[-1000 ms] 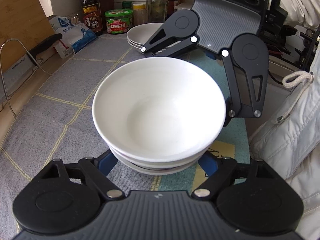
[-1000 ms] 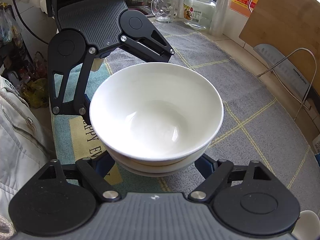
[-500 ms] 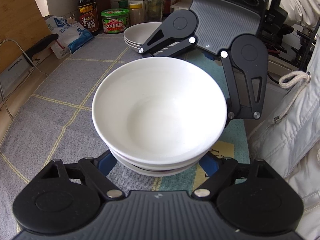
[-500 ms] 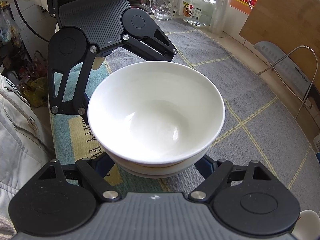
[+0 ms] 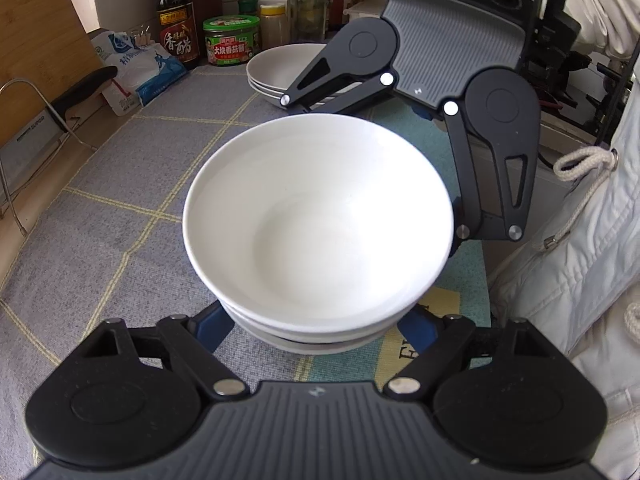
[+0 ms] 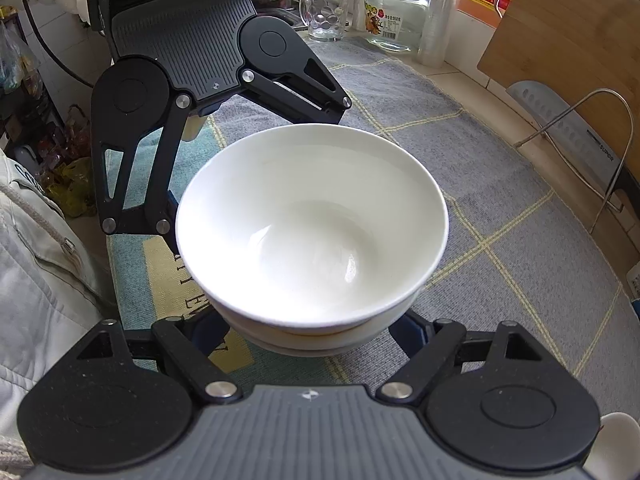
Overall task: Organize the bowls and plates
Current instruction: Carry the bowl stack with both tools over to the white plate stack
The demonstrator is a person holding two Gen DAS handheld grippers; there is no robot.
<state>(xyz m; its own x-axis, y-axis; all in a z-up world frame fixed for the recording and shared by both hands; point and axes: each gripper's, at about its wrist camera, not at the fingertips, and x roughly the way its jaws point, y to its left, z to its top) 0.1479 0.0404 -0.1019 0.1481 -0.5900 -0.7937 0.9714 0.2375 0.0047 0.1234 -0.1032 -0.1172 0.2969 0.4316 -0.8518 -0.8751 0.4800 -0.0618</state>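
Left wrist view, left to right: bamboo board point(image 5: 40, 48) and wire rack point(image 5: 36, 120) at the far left, vinegar bottle point(image 5: 174, 20) and green-lidded jar point(image 5: 230, 40) along the back, then a stack of shallow plates point(image 5: 276, 68) on the grey mat point(image 5: 100, 200). Centre: stack of white bowls point(image 5: 318, 216), nested, upright, round so no long axis. Left gripper point(image 5: 316, 328) has jaws spread wide around the stack's lower part, blue fingers point(image 5: 210, 326) showing on either side under the rim; contact point hidden by the bowls, looks like it cradles the stack. Right gripper point(image 5: 400, 128) faces from the far side, jaws also wide, its fingers lost behind the rim, can't tell if they touch. Right wrist view agrees: stack of white bowls point(image 6: 312, 224) dead centre between its own jaws, right gripper point(image 6: 316, 332) straddling the base. Both grippers equally near, opposed across the stack. Plates lie beyond and left of the bowls, so any carry likely goes that way.
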